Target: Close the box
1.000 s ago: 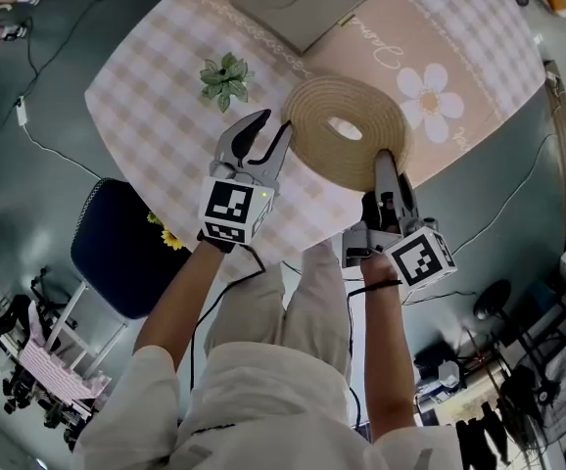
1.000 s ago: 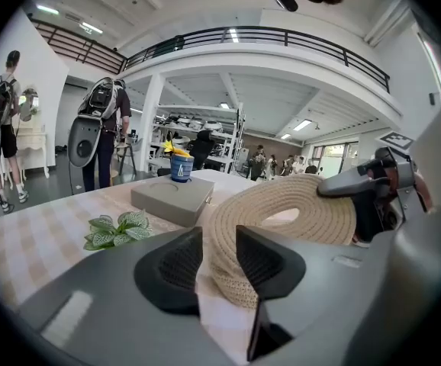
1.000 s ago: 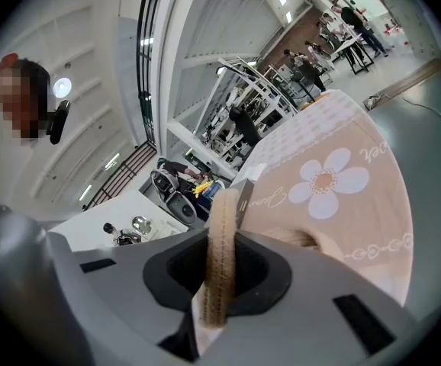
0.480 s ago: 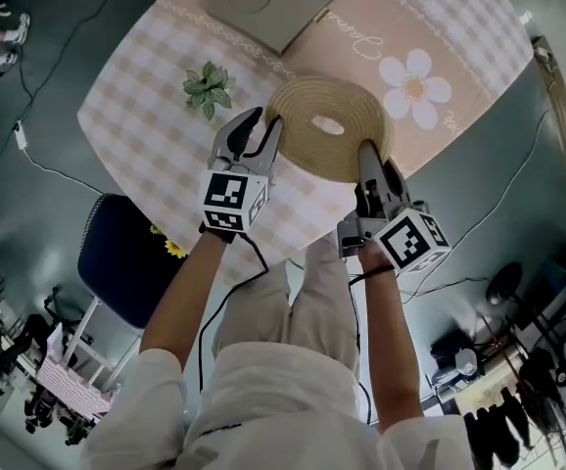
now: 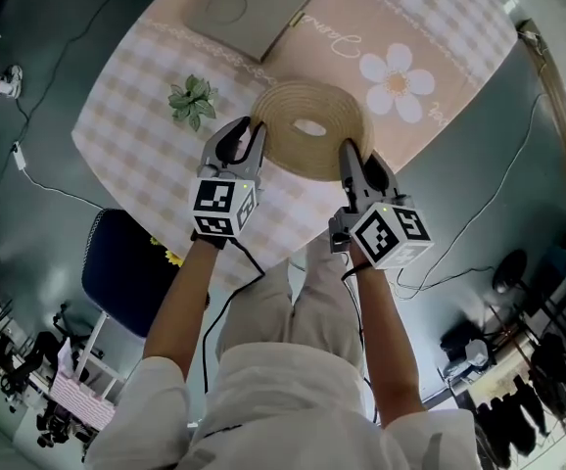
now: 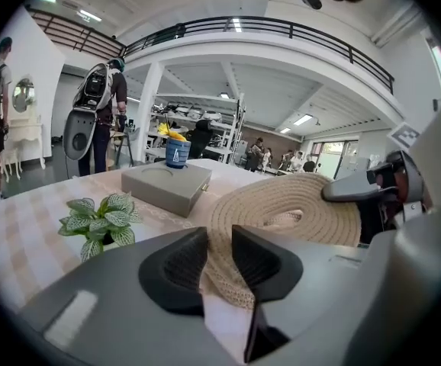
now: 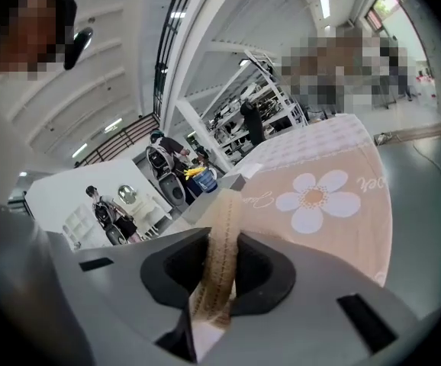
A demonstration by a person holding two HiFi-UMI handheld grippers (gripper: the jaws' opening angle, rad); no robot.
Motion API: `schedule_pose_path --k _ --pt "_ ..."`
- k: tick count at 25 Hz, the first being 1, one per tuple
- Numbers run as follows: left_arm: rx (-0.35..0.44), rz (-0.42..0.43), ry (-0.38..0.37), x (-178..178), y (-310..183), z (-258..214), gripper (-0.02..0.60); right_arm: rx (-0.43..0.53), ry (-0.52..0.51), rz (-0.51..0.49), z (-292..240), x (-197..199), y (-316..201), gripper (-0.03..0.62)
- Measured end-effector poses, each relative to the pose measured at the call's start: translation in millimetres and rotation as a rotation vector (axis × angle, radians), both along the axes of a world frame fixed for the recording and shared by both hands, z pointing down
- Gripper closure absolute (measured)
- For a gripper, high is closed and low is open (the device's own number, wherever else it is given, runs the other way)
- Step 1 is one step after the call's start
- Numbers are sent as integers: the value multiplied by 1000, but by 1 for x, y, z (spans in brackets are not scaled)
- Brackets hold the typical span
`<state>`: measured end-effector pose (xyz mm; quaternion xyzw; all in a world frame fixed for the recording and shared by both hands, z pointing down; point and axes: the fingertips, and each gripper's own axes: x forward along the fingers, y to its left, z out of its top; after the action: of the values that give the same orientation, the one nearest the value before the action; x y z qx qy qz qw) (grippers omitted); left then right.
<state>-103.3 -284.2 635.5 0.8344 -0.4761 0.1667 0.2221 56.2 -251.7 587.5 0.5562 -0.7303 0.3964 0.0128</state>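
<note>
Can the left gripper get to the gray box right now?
Probably not yet: the left gripper is busy, its jaws closing on the edge of the woven mat. Otherwise the way to the gray box looks free, over tablecloth.

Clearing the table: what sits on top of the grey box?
A blue cup holding something yellow stands at the far edge of the grey box. The box looks shut, so its inside is hidden.

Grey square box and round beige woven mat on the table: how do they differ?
The grey square box is angular with a solid top; the round beige woven mat has a hole in its middle. The box lies farther from the person, the mat nearer. Both rest on the checked tablecloth.
</note>
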Motion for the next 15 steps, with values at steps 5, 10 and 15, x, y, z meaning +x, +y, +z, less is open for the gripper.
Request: schedule_pose_path --k 5,10,15 --pt "-23 -7 4 1 0 3 476 20 135 -42 0 -1 2 510" --pt "-38 -6 -16 2 0 5 476 14 215 -61 2 -1 4 494" --pt "-83 10 -48 5 -1 8 476 12 309 -84 3 1 6 479"
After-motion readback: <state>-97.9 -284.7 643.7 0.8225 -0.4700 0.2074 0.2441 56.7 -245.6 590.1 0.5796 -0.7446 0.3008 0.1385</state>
